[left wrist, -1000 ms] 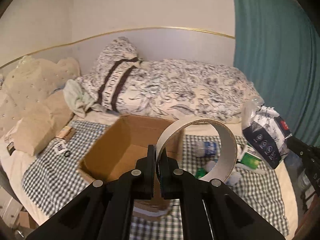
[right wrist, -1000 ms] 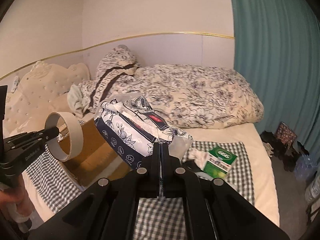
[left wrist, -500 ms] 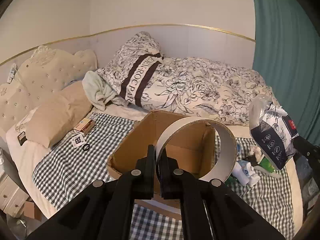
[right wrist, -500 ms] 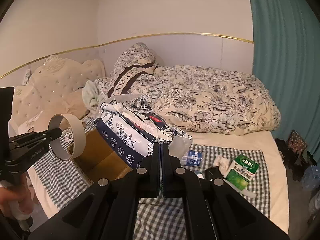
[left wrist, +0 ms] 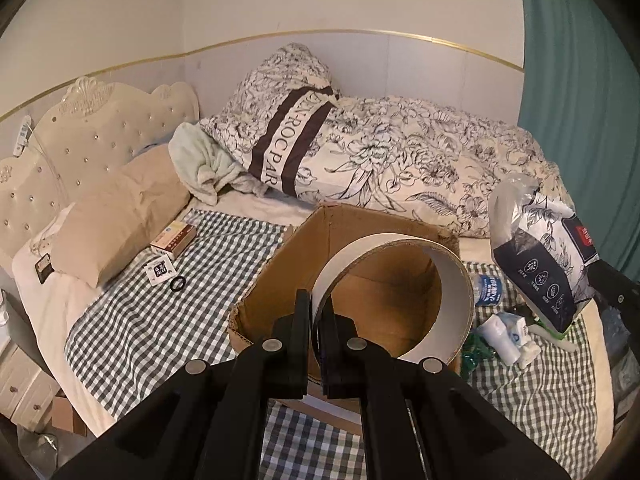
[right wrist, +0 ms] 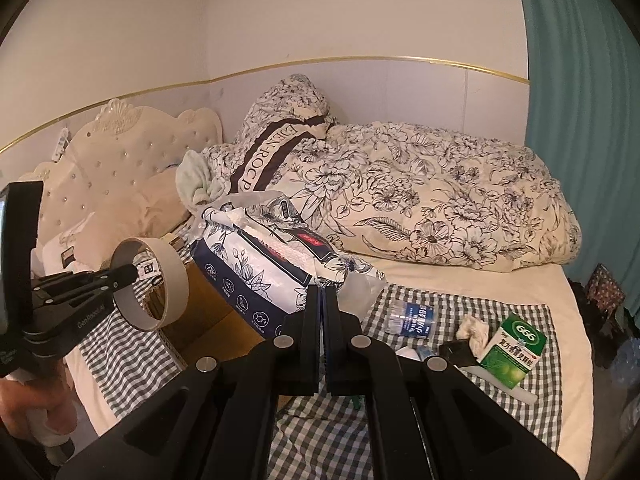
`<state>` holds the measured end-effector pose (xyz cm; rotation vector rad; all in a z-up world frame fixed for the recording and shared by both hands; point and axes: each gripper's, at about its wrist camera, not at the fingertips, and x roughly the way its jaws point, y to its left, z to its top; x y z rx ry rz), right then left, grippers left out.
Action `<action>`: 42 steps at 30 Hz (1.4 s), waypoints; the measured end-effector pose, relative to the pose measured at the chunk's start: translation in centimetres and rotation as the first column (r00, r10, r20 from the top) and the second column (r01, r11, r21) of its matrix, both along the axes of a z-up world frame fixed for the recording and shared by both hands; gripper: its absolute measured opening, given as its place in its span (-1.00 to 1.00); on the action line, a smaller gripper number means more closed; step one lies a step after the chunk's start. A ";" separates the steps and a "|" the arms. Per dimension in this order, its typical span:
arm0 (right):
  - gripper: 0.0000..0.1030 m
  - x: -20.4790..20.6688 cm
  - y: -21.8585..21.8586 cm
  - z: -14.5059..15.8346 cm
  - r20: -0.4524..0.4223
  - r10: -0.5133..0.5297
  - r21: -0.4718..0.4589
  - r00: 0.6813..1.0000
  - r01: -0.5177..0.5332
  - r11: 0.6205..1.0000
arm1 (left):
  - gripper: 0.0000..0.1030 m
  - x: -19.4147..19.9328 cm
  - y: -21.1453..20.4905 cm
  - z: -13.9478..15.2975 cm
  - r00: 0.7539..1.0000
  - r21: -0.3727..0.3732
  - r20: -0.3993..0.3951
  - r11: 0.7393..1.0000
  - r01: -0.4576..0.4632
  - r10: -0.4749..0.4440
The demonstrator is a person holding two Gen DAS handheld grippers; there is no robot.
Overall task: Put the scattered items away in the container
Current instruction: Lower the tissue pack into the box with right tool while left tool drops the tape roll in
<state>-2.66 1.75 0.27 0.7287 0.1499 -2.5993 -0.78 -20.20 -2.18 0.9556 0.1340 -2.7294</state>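
Tape roll [left wrist: 394,300], clamped by its wall in the left gripper [left wrist: 316,312] above the open cardboard box [left wrist: 280,280]; tissue pack [right wrist: 276,276], pinched by the right gripper [right wrist: 322,308] beside it: each is best lowered inside the rim before being released.

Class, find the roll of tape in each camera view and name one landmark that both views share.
Left wrist: roll of tape, lower centre, pinched in the left tool over the cardboard box.
Right wrist: roll of tape, left edge.
Shared landmark: striped floral pillow.
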 end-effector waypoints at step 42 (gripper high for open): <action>-0.89 -8.8 -10.6 -7.5 0.158 0.061 0.118 0.986 -0.080 0.990 | 0.04 -8.1 -5.1 -7.5 0.989 0.054 0.147 0.998 -0.030 0.021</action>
